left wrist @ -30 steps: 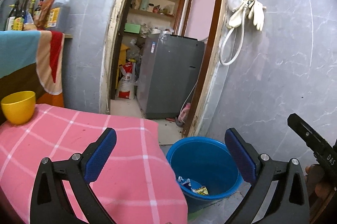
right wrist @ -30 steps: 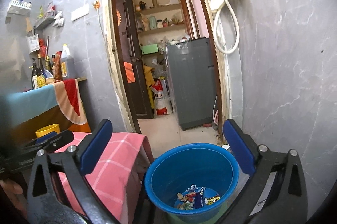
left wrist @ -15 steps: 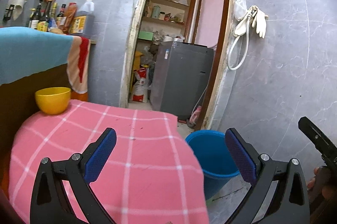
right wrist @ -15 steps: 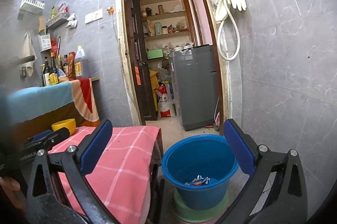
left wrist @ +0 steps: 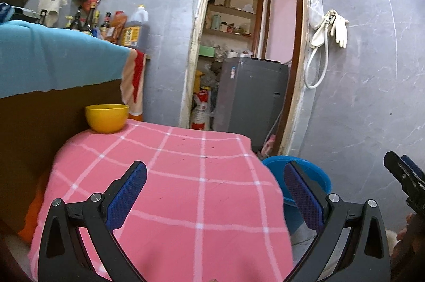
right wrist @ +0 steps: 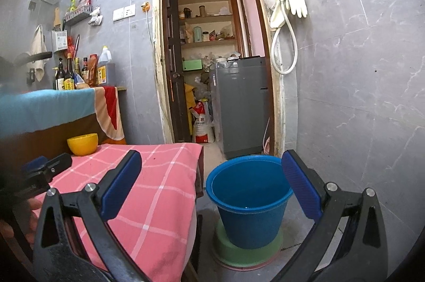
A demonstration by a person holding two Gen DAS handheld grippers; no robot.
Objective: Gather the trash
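- Grey tiled walls frame a doorway; compared with a second ago, both cameras sit farther back, so more of the pink checked desk (left wrist: pixel 186 189) shows and the blue bucket (right wrist: pixel 249 202) looks smaller.
- Left tool (left wrist: pixel 215 191) hangs released over the desk; right tool (right wrist: pixel 212 186) is spread wide too, empty, near the bucket.
- Only the right view shows the green base under the bucket; its trash, seen earlier, is hidden now.
- One bucket, one yellow bowl (left wrist: pixel 106 118), two tools.
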